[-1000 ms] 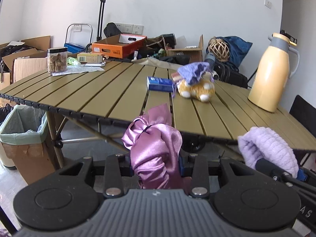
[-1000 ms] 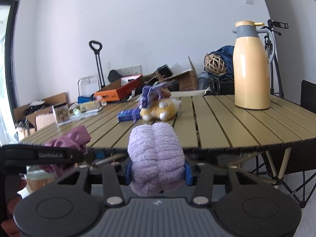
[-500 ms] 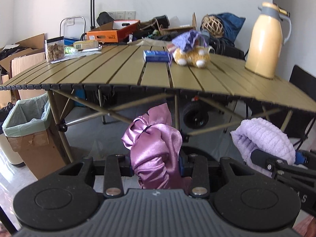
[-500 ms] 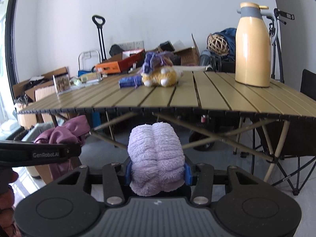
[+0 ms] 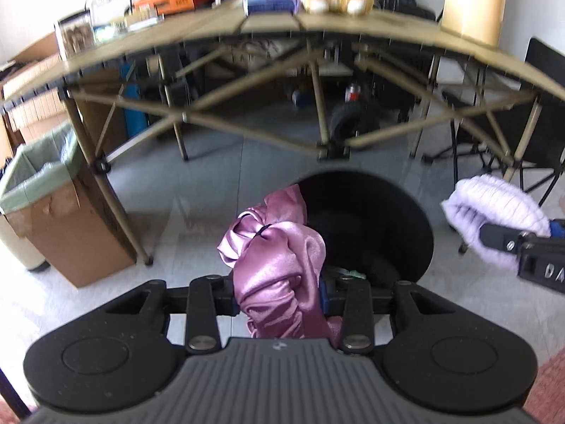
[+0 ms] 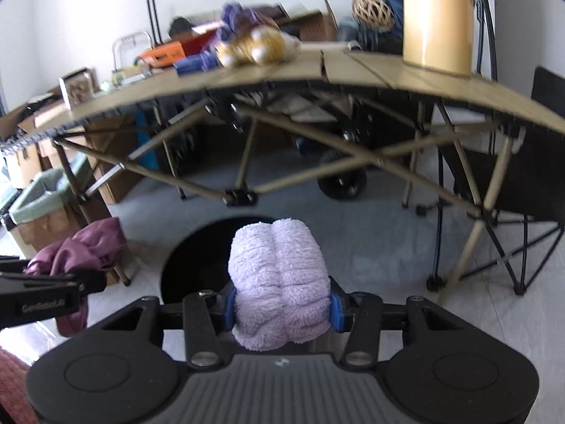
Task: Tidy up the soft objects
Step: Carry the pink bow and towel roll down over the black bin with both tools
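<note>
My left gripper [image 5: 277,291] is shut on a shiny pink satin cloth [image 5: 279,261] and hangs over the near rim of a round black bin [image 5: 374,212] on the floor. The right gripper [image 6: 280,309] is shut on a fluffy lilac cloth [image 6: 279,282], with the same black bin [image 6: 197,258] just ahead and to its left. The lilac cloth [image 5: 494,215] shows at the right of the left wrist view; the pink cloth [image 6: 81,251] at the left of the right wrist view. A yellow plush toy [image 6: 254,47] with a purple cloth lies on the olive folding table [image 6: 353,67] above.
The table's crossed legs [image 5: 328,148] stand just beyond the bin. A cardboard box with a green liner [image 5: 46,208] sits on the floor to the left. A folding chair [image 6: 522,190] is at the right. A yellow thermos [image 6: 438,17] and a blue box [image 5: 268,3] stand on the table.
Both grippers have dropped from table height to below the tabletop, still holding their cloths. The black bin on the floor has come into view right under and ahead of them.
</note>
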